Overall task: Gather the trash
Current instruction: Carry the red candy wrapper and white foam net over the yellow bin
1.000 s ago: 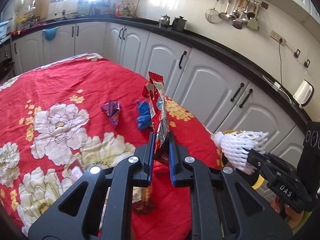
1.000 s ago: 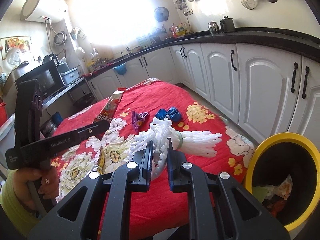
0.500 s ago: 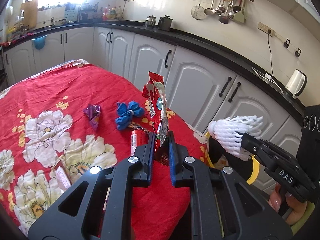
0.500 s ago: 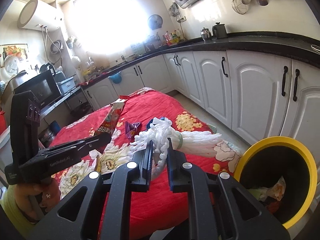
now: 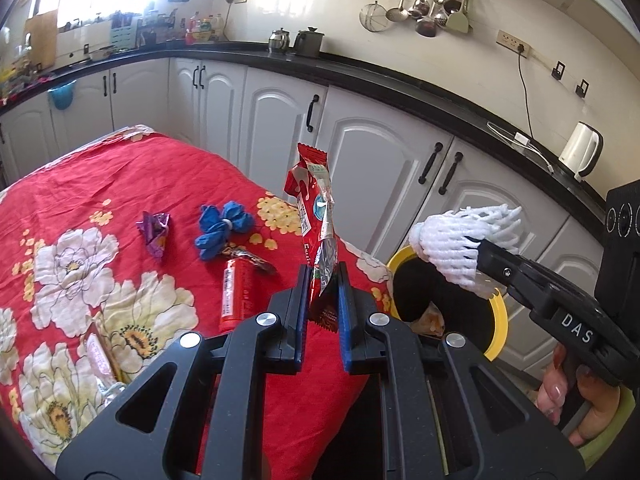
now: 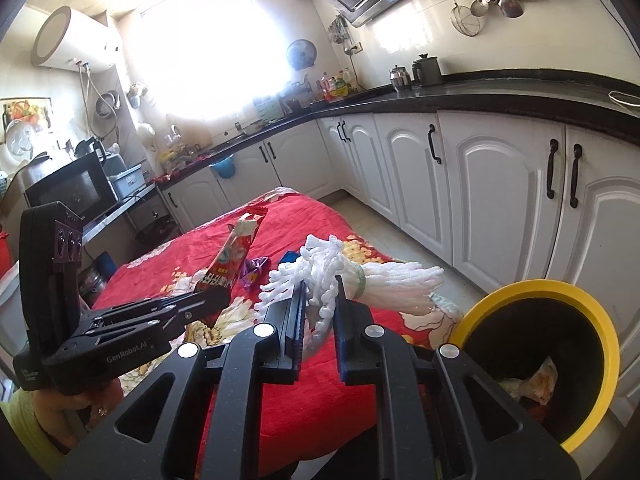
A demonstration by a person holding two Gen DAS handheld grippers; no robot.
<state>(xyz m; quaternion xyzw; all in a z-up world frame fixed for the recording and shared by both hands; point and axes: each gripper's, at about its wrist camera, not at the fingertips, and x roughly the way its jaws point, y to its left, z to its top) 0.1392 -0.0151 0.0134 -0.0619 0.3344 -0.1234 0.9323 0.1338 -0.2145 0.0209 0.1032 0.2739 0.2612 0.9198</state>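
bin (image 6: 600, 364) mouth open | cabinets (image 6: 500, 200) close behind, apparently

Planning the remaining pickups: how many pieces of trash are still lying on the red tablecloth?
4 clearly: a purple wrapper, a blue bundle, a red tube nearer the table edge, and a pink packet at lower left. The fingers may hide more.

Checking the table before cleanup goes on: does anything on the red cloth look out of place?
Litter remains on the red floral tablecloth: a crumpled purple wrapper, a knotted blue plastic bundle, and a red tube-shaped packet lying flat. Nothing looks spilled or broken.
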